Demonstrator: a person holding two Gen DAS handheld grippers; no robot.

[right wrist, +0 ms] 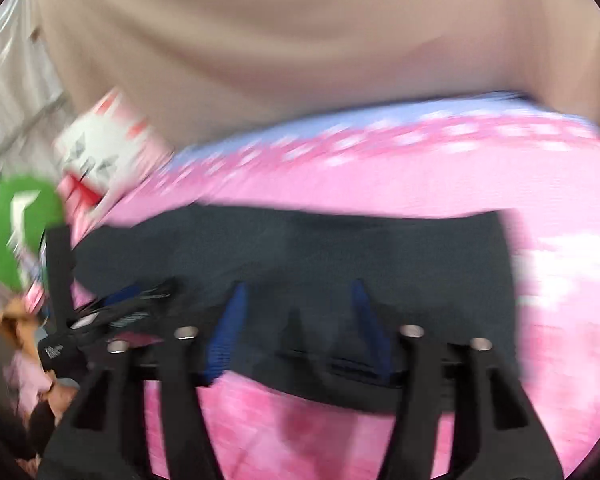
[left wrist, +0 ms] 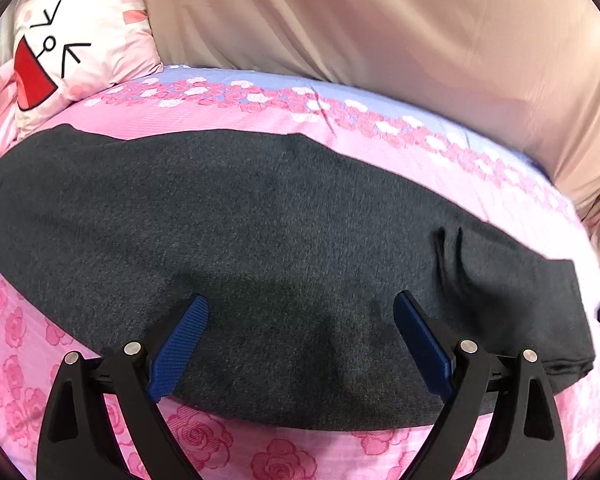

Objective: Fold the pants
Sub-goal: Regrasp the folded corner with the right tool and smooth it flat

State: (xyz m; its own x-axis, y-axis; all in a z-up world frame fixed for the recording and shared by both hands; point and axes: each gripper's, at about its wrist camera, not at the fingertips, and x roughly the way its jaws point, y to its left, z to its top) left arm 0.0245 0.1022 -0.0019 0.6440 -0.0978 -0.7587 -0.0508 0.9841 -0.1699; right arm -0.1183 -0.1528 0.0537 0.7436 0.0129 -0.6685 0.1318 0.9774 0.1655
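Dark grey pants [left wrist: 260, 248] lie flat across a pink flowered bed, folded lengthwise into one long band, with a small crease near the right end. My left gripper [left wrist: 300, 308] is open and empty, its blue pads just above the near edge of the pants. In the blurred right wrist view the pants [right wrist: 320, 248] show their right end. My right gripper [right wrist: 300, 300] is open and empty over their near edge. The left gripper [right wrist: 116, 308] shows at the left of that view.
The pink rose bedsheet [left wrist: 228, 444] has a lilac band [left wrist: 340, 92] at the far side. A cartoon-face pillow [left wrist: 76, 52] lies far left. A beige curtain [left wrist: 380, 20] hangs behind the bed. A green object [right wrist: 24, 224] is at the left.
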